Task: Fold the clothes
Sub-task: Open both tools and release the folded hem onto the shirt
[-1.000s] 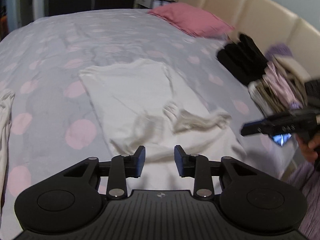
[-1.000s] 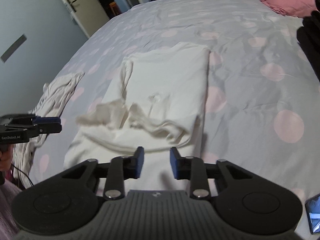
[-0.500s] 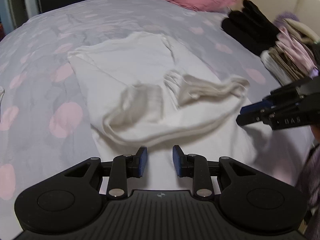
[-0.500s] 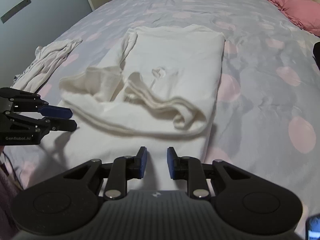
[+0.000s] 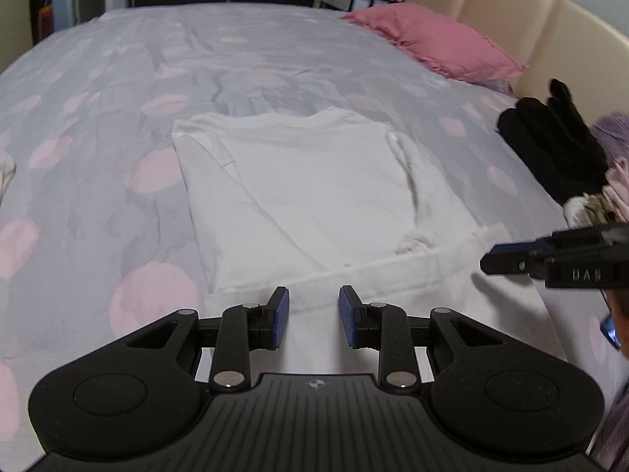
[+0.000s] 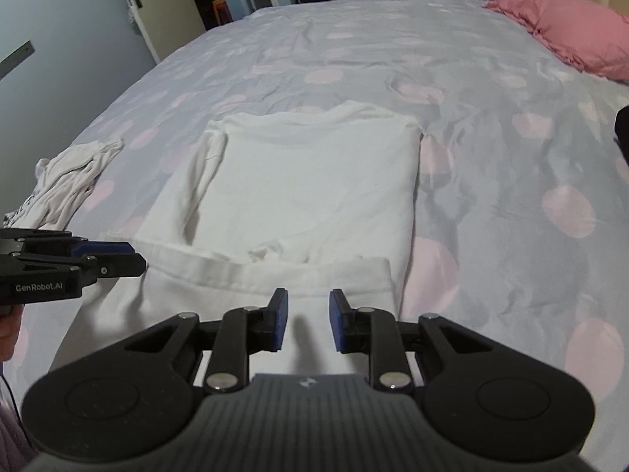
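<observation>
A white long-sleeved shirt [image 5: 314, 192] lies flat on the bed, sleeves folded inward over its body; it also shows in the right wrist view [image 6: 306, 196]. Its hem band runs across just beyond both grippers. My left gripper [image 5: 313, 316] is open and empty, hovering over the shirt's near hem at its left part. My right gripper [image 6: 308, 320] is open and empty over the hem at its right part. Each gripper shows in the other's view, the right one [image 5: 550, 259] and the left one [image 6: 78, 261].
The bed [image 5: 98, 204] has a grey sheet with pink dots. A pink pillow [image 5: 428, 39] lies at the headboard. Black clothes [image 5: 550, 149] and a pile of garments sit at the right. A crumpled white garment [image 6: 70, 181] lies at the left.
The bunched sleeves that lay across the shirt's lower part are now laid flat. Both grippers have drawn back toward the near hem and stand wider open.
</observation>
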A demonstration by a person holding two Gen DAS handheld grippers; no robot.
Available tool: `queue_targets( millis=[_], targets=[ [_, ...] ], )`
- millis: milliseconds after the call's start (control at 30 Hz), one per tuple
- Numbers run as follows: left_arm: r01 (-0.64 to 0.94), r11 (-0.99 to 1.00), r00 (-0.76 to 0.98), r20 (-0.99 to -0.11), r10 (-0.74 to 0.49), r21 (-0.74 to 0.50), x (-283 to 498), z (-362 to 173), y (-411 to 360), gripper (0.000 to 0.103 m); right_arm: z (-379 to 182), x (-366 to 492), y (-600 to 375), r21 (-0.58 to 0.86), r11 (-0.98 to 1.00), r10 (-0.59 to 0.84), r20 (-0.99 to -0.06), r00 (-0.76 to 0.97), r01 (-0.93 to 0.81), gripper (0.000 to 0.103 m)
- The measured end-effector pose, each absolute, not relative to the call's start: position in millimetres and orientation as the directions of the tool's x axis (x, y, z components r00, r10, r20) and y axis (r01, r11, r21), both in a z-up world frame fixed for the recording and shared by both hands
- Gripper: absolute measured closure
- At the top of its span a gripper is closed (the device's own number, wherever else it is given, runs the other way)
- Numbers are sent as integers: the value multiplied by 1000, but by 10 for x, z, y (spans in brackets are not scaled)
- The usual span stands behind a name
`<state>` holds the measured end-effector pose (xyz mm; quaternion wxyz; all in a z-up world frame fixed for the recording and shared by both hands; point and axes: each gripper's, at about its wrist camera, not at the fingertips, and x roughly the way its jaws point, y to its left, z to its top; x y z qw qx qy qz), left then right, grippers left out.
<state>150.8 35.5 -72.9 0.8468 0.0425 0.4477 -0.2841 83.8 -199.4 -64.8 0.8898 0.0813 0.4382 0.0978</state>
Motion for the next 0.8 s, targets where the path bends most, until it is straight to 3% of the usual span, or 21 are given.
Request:
queue_targets(
  millis=[400, 567, 667, 800],
  targets=[
    [493, 856, 449, -798, -401, -154, 1673, -819, 317, 77, -789, 1026, -2011, 251, 964, 258, -781, 568, -94, 78],
    [543, 836, 534, -735, -419, -82, 1433, -540, 381, 77, -549, 849, -2021, 232, 967, 245, -740, 626, -105, 74],
    [589, 808, 565, -697, -442, -35, 1193, -401, 423, 77, -424, 660, -1999, 218, 970, 237, -717, 655, -112, 66],
    [633, 774, 577, -676, -458, 16, 833, -322, 502, 77, -350, 350, -1950, 210, 969, 244, -700, 671, -134, 65]
  ],
)
